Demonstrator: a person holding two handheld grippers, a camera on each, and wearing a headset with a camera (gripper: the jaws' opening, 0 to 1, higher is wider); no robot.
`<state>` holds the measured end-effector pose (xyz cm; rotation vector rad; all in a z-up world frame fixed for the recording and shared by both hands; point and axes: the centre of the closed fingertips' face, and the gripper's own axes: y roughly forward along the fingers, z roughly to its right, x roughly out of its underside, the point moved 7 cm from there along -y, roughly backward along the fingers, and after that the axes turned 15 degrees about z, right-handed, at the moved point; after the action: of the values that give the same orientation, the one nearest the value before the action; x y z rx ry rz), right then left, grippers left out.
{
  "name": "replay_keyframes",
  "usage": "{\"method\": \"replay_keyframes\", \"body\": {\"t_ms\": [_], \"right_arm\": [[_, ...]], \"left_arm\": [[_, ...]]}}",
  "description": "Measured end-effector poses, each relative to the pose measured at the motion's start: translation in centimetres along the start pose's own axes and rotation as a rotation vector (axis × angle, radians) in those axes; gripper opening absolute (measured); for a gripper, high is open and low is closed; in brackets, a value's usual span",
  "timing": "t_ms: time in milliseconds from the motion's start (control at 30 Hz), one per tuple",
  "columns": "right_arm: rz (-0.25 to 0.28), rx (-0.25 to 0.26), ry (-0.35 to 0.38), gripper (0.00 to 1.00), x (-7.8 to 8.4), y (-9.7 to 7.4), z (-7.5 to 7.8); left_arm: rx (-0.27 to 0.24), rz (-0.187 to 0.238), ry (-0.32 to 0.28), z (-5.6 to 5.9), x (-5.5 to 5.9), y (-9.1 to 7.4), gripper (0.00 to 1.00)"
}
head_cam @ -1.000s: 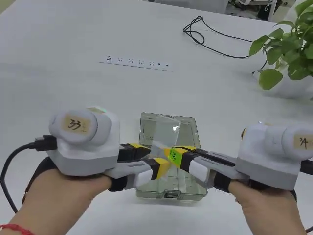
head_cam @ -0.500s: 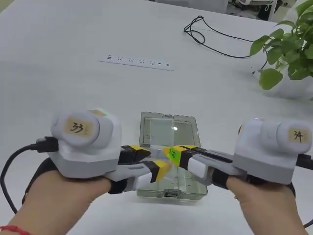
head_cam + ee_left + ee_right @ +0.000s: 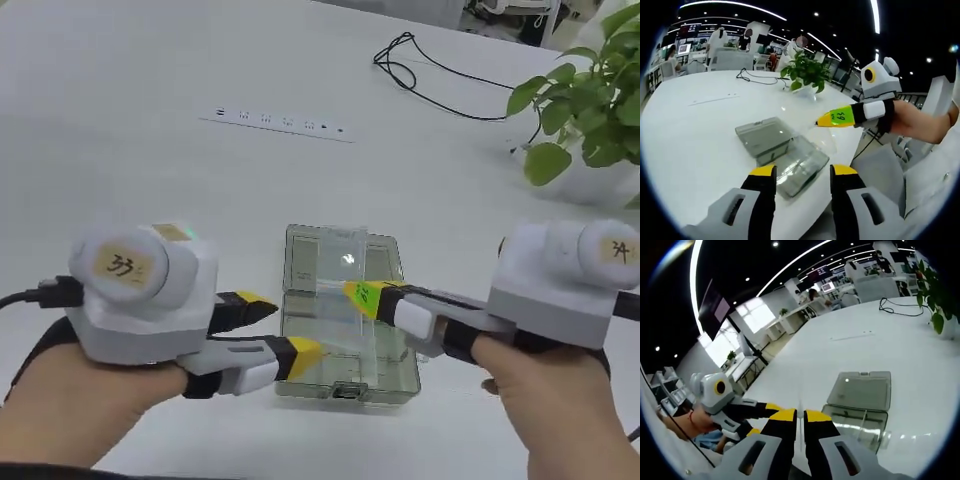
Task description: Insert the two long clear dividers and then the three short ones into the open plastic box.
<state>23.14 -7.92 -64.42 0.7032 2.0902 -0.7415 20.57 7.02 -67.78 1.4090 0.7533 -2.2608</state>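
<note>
Left gripper [image 3: 275,325] jaws apart, empty; right gripper [image 3: 362,295] jaws clamped on clear divider [image 3: 829,139] over open box [image 3: 345,390]; seated count unclear, most apparently left.

I work at a broad white table [image 3: 120,70] with a matt top. Far across it lies a white power strip [image 3: 283,124]. Beyond that a black cable [image 3: 430,75] loops near a leafy potted plant [image 3: 590,110] at the right edge. The ceiling above me is dark, crossed by long light strips [image 3: 874,20] and dotted with small spots. Bright windows [image 3: 752,315] and more white desks [image 3: 790,320] fill the far side of the room.
</note>
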Motion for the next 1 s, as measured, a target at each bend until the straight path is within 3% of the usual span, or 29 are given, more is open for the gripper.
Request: {"method": "replay_keyframes", "body": {"t_ms": [267,600,800,900,1000], "right_arm": [[-0.032,0.050,-0.006,0.07,-0.5,0.3,0.5],[-0.098,0.118,0.018,0.07,-0.8,0.7,0.8],[-0.163,0.159,0.035,0.07,-0.6,1.2,1.0],[-0.204,0.190,0.034,0.07,-0.4,1.5,1.3],[-0.246,0.219,0.083,0.07,-0.1,1.9,1.9]], "left_arm": [[0.046,-0.004,0.070,-1.3,0.4,-1.0,0.57],[0.126,-0.028,0.153,-1.7,1.2,-1.2,0.76],[0.174,-0.046,0.186,-2.0,1.8,-1.0,0.92],[0.188,-0.057,0.197,-2.3,2.1,-1.0,0.94],[0.203,-0.061,0.191,-2.5,2.2,-0.9,0.94]]}}
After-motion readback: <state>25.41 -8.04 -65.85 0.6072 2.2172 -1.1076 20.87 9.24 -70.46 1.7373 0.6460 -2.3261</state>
